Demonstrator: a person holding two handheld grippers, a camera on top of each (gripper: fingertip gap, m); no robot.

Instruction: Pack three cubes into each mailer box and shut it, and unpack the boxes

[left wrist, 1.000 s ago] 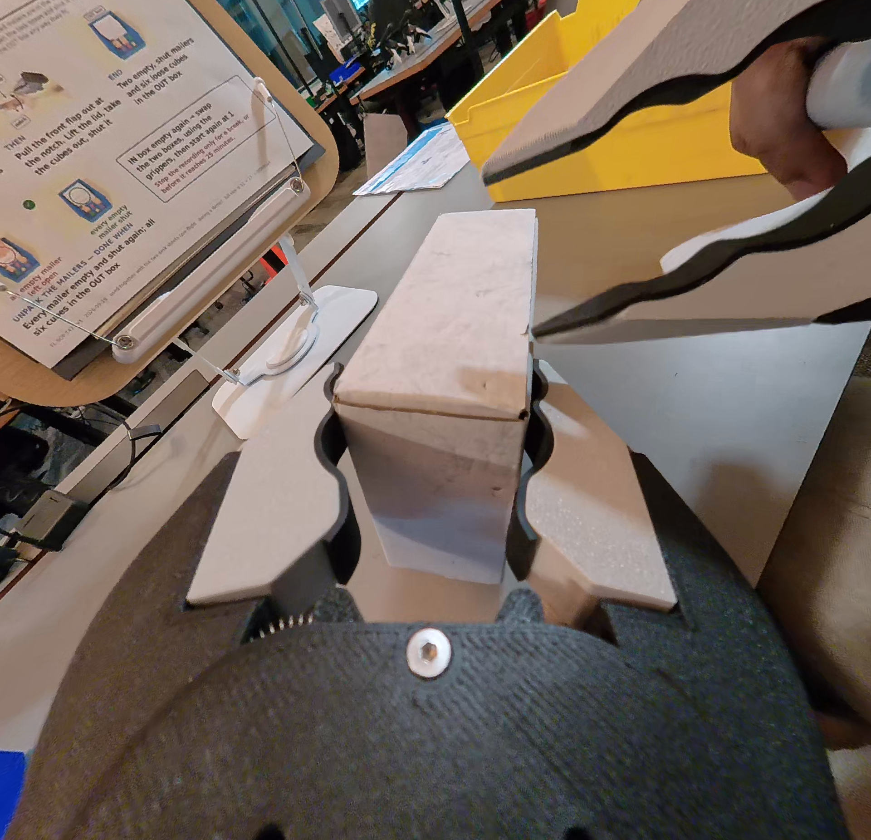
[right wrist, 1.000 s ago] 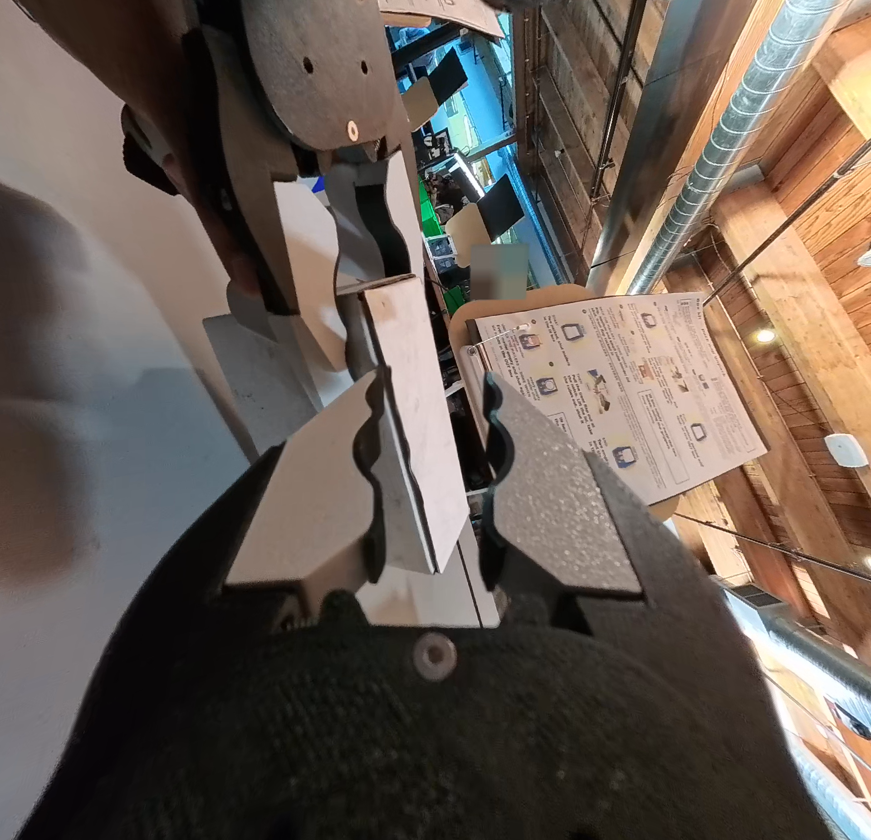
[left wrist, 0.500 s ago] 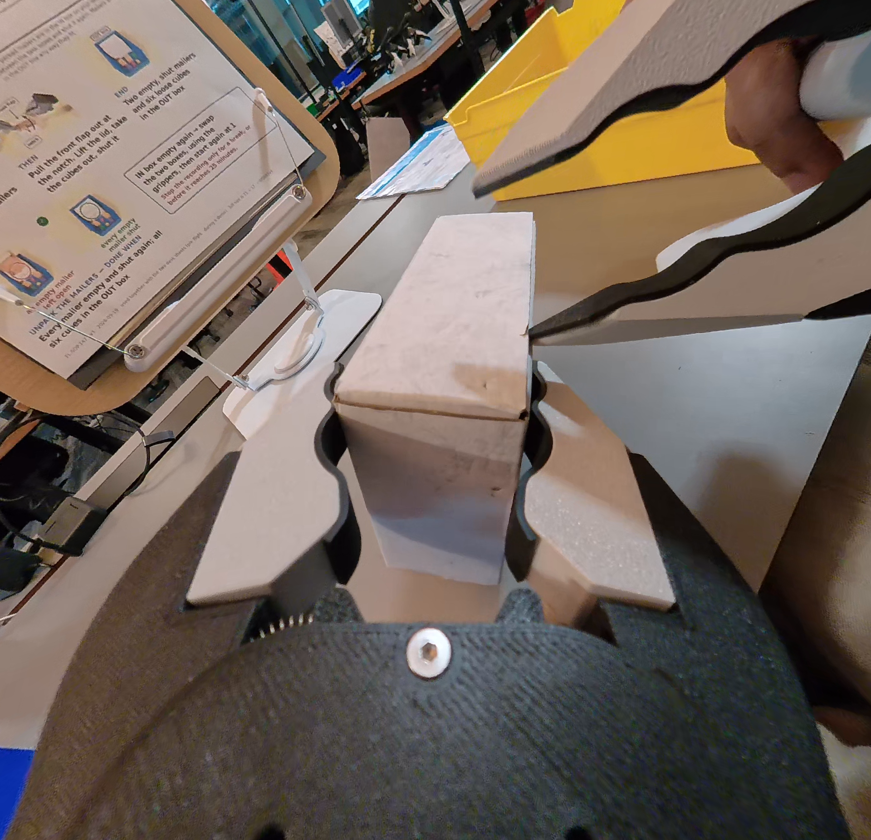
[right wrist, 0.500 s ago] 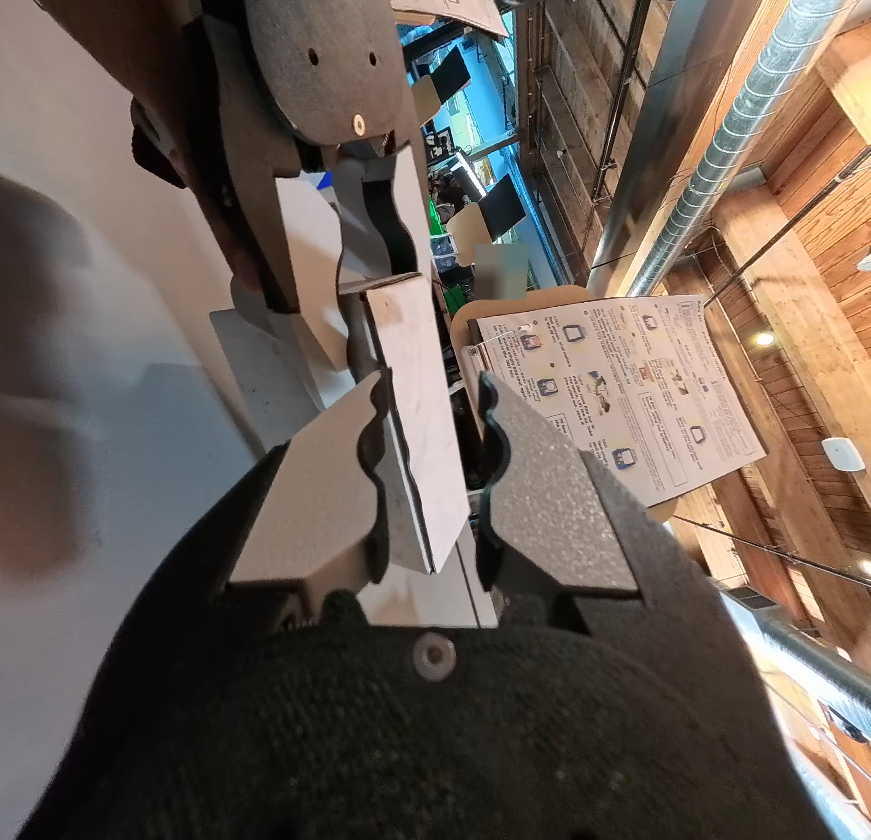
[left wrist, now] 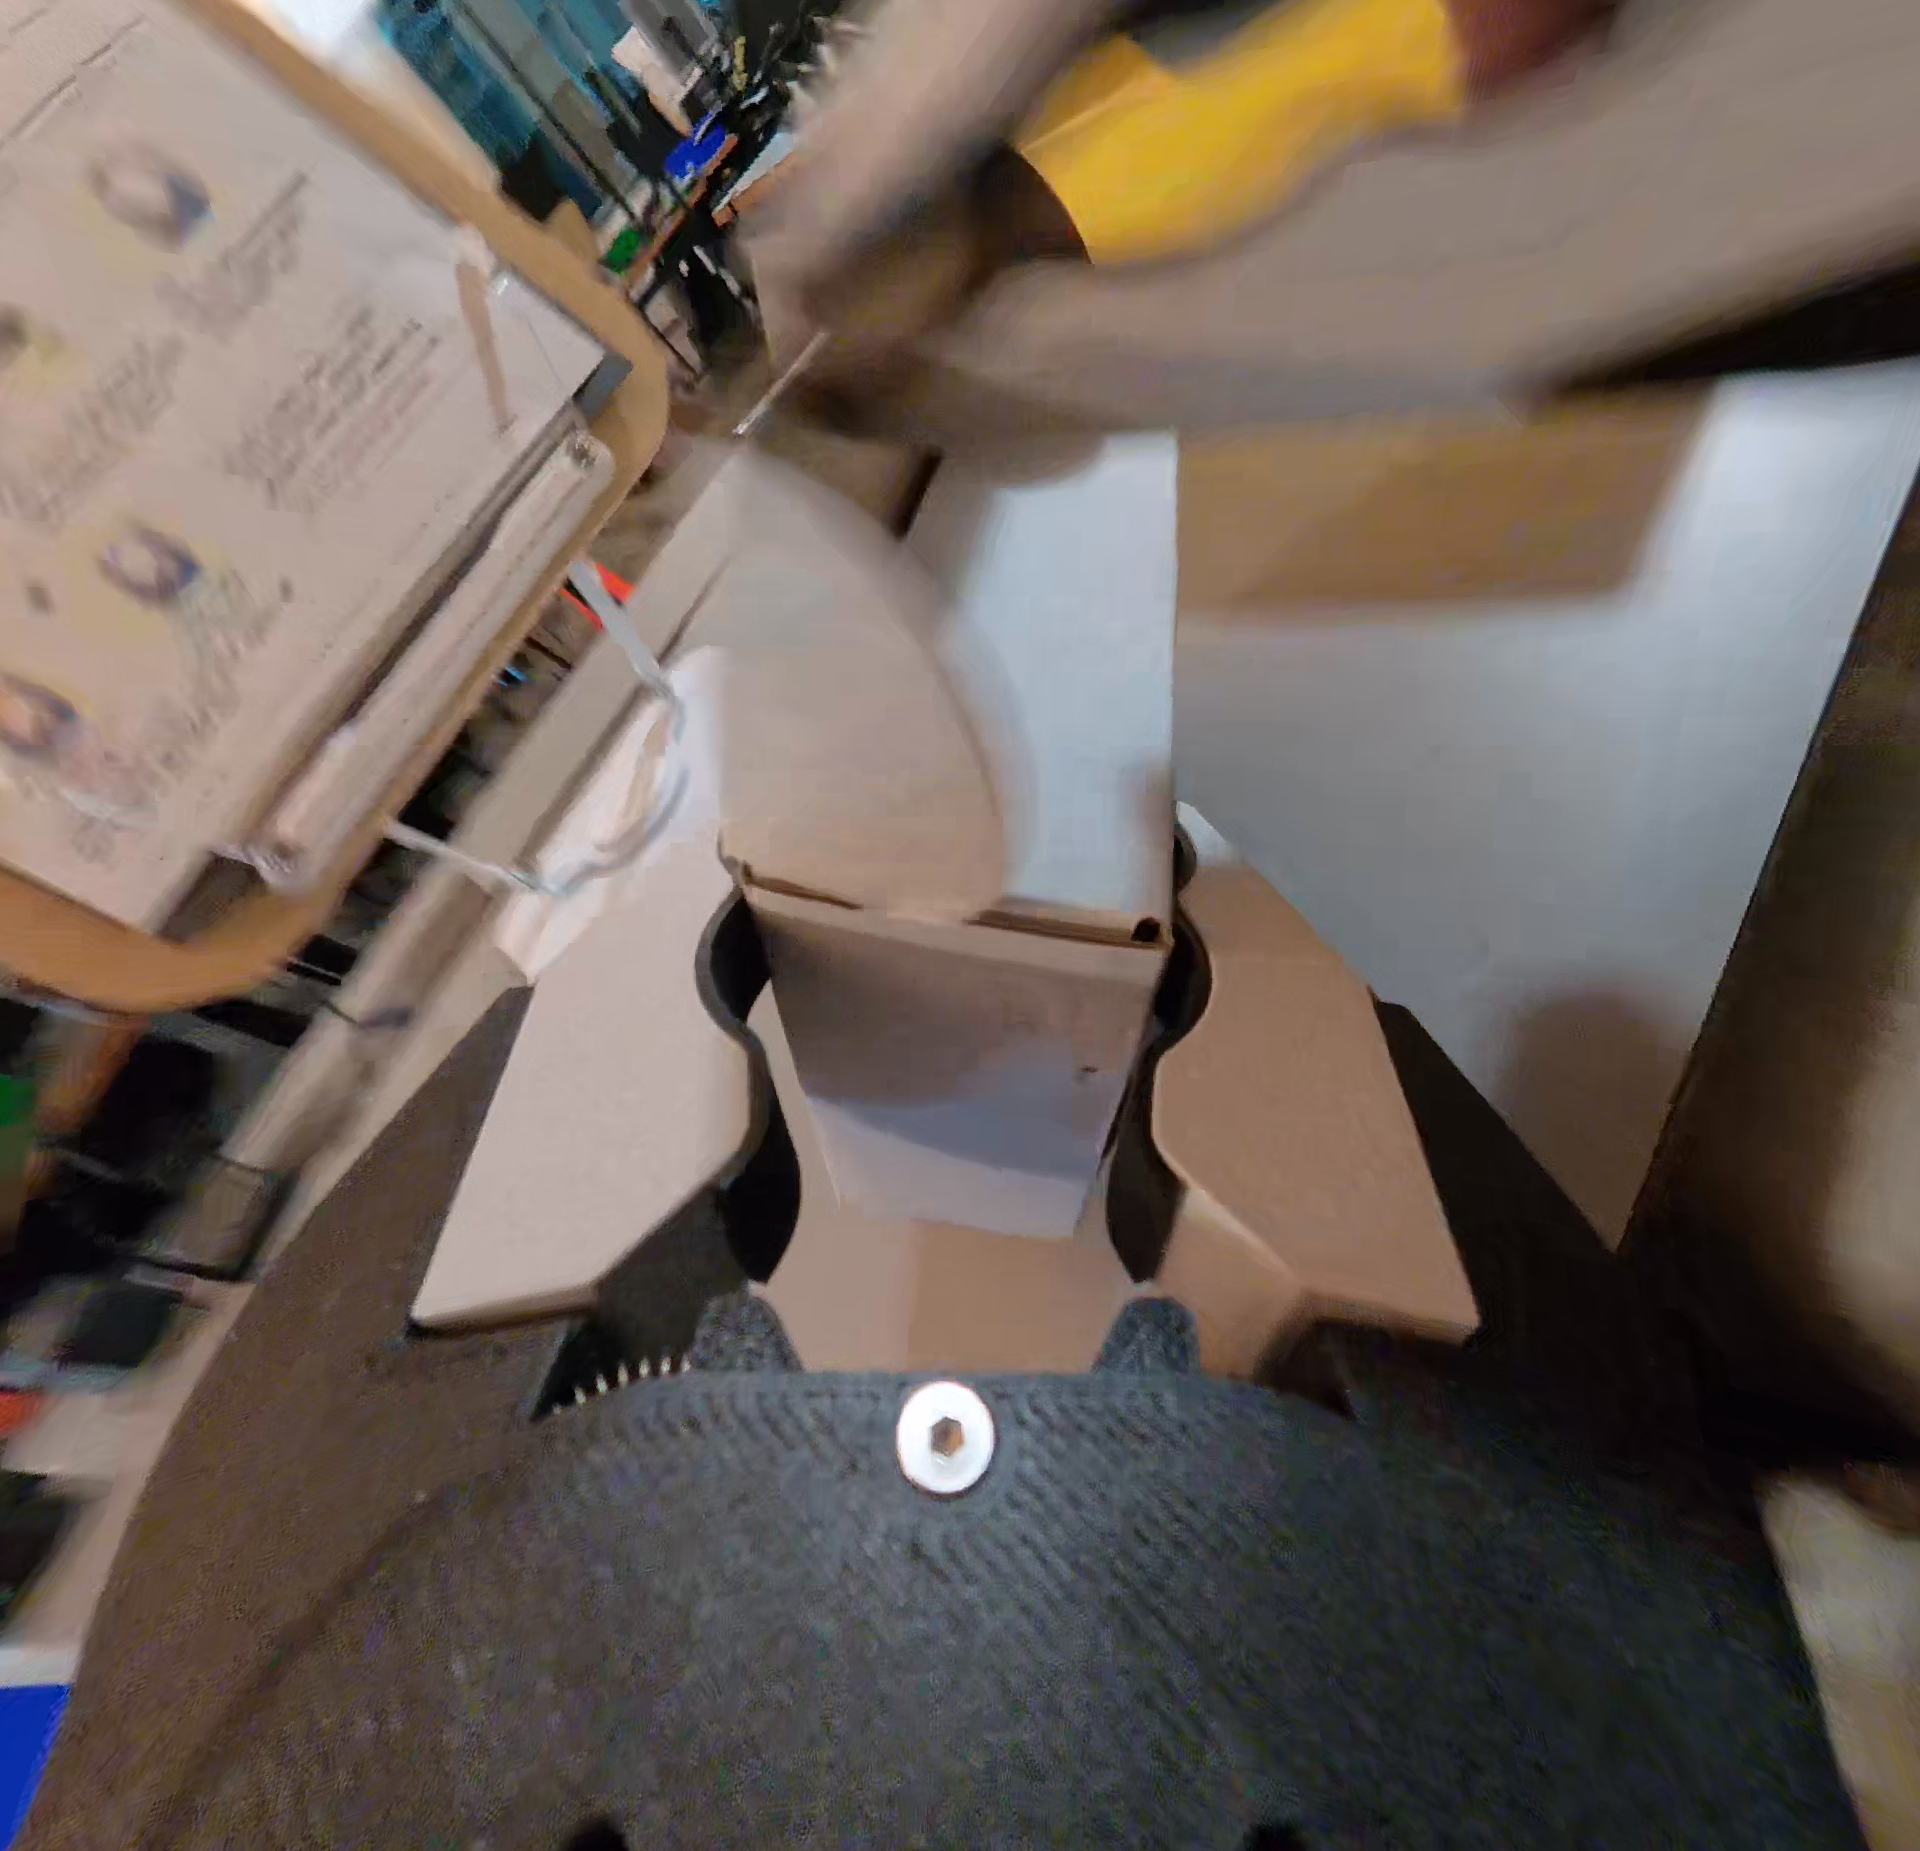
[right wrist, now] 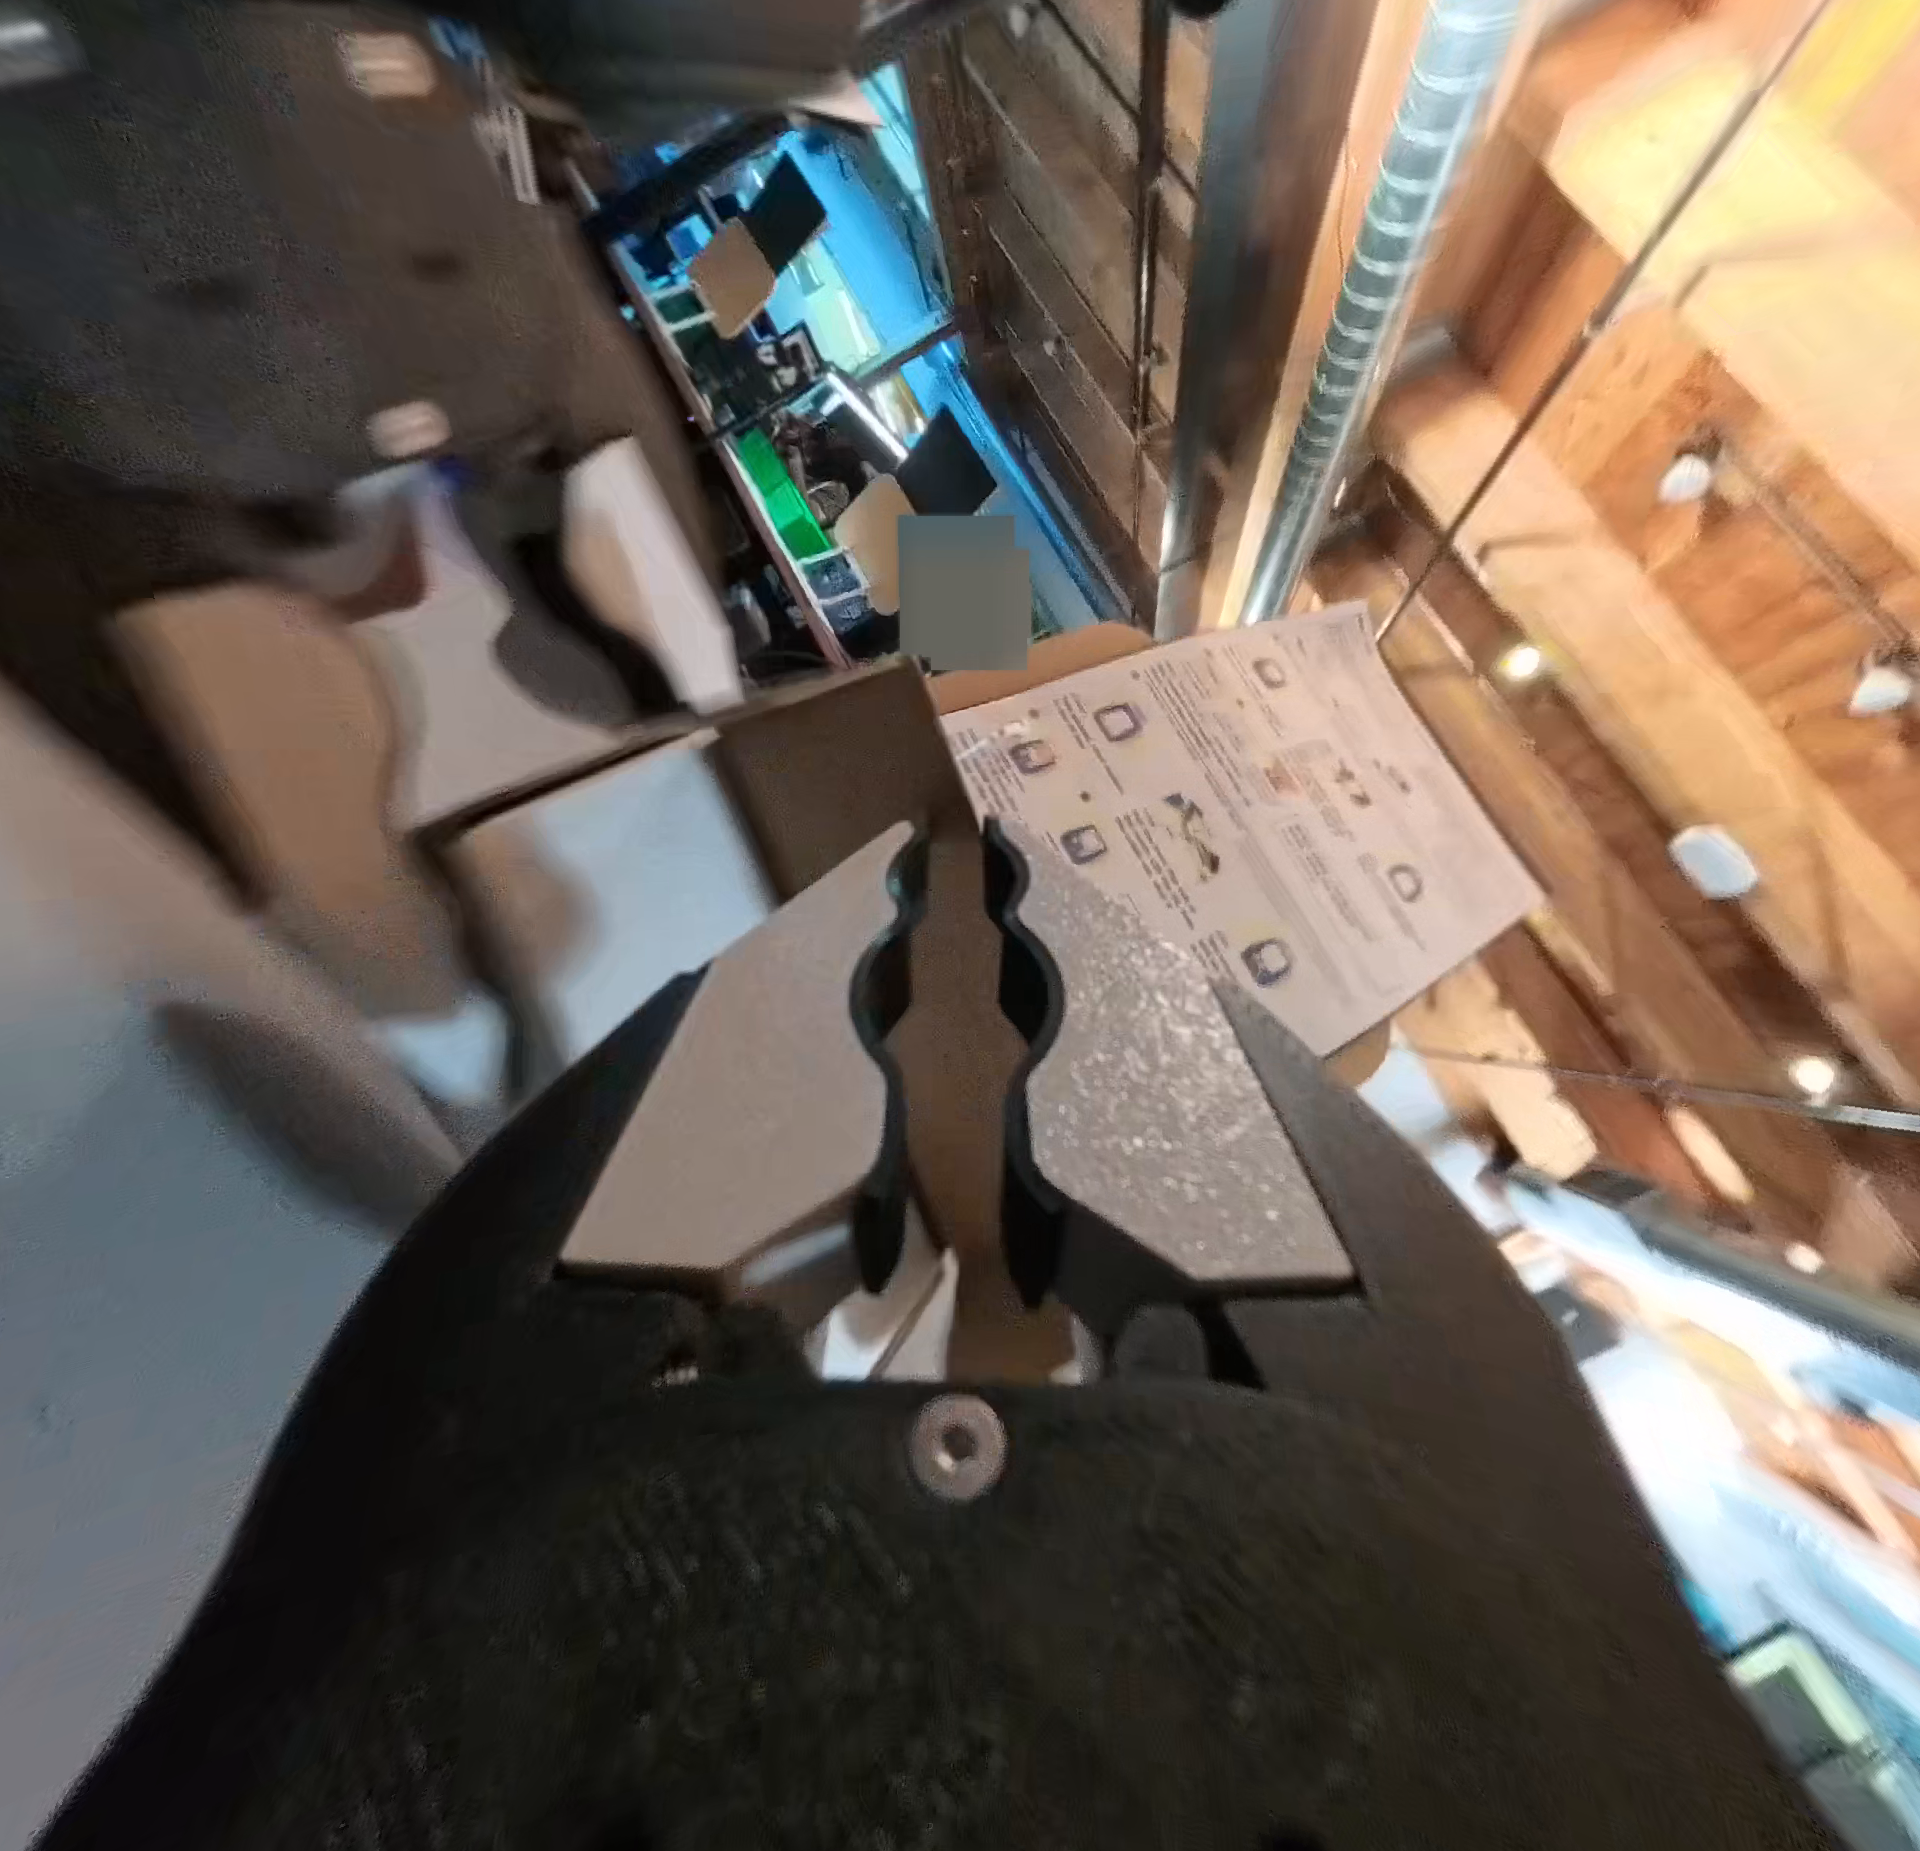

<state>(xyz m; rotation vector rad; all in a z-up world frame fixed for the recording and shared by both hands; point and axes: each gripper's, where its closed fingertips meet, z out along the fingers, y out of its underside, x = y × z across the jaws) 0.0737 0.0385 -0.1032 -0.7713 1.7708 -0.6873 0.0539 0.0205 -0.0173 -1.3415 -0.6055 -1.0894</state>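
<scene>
Our left gripper point(left wrist: 951, 1032) clamps its fingers on the white mailer box point(left wrist: 956, 1053) above the desk point(left wrist: 1455, 814). Our right gripper point(right wrist: 951, 1022) pinches the box's brown lid flap point(right wrist: 831, 773) between narrow fingers, lid lifted.

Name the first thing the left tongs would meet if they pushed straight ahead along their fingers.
The left tongs already clamp the mailer box, so they would only press further along it; beyond it, blurred, the right tongs probably cross the path.
</scene>
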